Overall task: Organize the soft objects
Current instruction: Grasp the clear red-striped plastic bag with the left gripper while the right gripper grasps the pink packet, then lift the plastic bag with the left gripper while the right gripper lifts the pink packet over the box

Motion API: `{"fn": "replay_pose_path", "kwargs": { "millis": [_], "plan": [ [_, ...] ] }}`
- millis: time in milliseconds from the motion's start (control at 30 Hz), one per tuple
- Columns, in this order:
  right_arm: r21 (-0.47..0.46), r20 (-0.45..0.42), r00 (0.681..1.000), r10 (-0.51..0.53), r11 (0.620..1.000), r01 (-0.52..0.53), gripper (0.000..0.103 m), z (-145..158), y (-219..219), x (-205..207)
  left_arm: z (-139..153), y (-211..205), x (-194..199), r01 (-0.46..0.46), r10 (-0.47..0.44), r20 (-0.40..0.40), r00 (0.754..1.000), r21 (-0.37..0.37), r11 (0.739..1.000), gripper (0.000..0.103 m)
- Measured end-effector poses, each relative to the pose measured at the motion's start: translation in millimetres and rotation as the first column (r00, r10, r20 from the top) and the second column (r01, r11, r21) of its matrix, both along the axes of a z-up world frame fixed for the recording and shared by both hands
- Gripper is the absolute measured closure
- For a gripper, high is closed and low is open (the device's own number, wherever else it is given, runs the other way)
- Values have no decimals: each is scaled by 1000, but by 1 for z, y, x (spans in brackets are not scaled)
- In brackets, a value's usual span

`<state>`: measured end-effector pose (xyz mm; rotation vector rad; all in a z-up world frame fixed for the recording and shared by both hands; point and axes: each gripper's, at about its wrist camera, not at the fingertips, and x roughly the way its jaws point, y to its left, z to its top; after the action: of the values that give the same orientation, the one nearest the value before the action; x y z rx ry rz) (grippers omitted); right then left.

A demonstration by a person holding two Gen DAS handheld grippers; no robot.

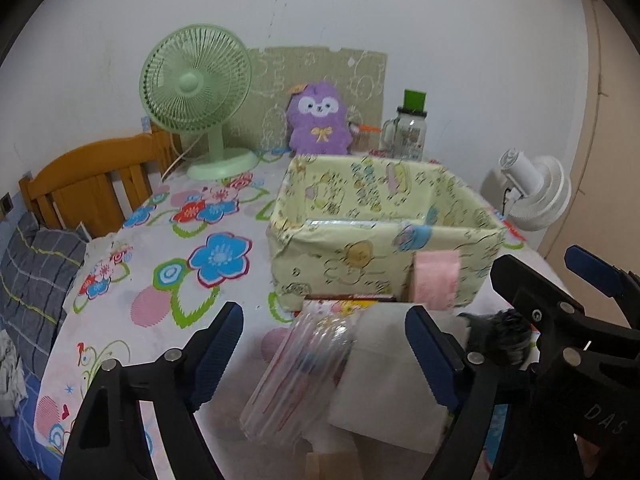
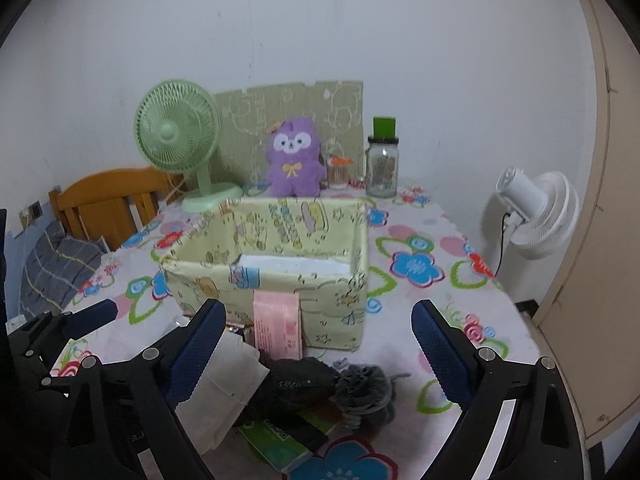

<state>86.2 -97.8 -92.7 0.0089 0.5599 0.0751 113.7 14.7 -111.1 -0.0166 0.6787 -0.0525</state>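
Both grippers are held with jaws spread, nothing gripped: left gripper, right gripper. Soft items are piled at the table's near edge, just before the yellow fabric box: dark knit piece, grey yarn pom, white cloth, pink tissue pack leaning on the box. All judged light and limp; the knit piece is best pinched mid-bulk. The clear plastic packet is likely slippery.

box: pale yellow, cartoon print | tablecloth: white, floral | plush: purple
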Motion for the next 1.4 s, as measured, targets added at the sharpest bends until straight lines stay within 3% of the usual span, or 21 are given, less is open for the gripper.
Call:
{"fn": "replay_pose_path", "kwargs": {
  "millis": [400,467,600,667,900,1033,1400],
  "plan": [
    [7,-88,996,0,1000,1,15,-30,15,34,-29,12,22,-22,21,-88,996,-16,1000,31],
    [16,-112,994,4,1000,-3,17,-35,17,40,-32,13,24,-22,20,-92,996,-22,1000,37],
    [12,-138,990,8,1000,-7,22,-44,22,49,-42,14,34,-18,12,-137,990,-38,999,58],
    [7,-150,989,6,1000,-5,25,-48,24,53,-47,15,37,-16,8,-147,989,-53,998,58],
    [23,-195,981,18,1000,-14,41,-60,29,63,-46,15,37,0,-10,-142,990,-72,997,66],
    [29,-201,979,32,999,-27,59,-61,32,64,-46,17,38,-1,-11,-143,990,-84,996,70],
    [41,-160,987,23,999,-17,61,-47,30,56,-37,18,35,-12,2,-124,992,-77,997,83]
  ]
}}
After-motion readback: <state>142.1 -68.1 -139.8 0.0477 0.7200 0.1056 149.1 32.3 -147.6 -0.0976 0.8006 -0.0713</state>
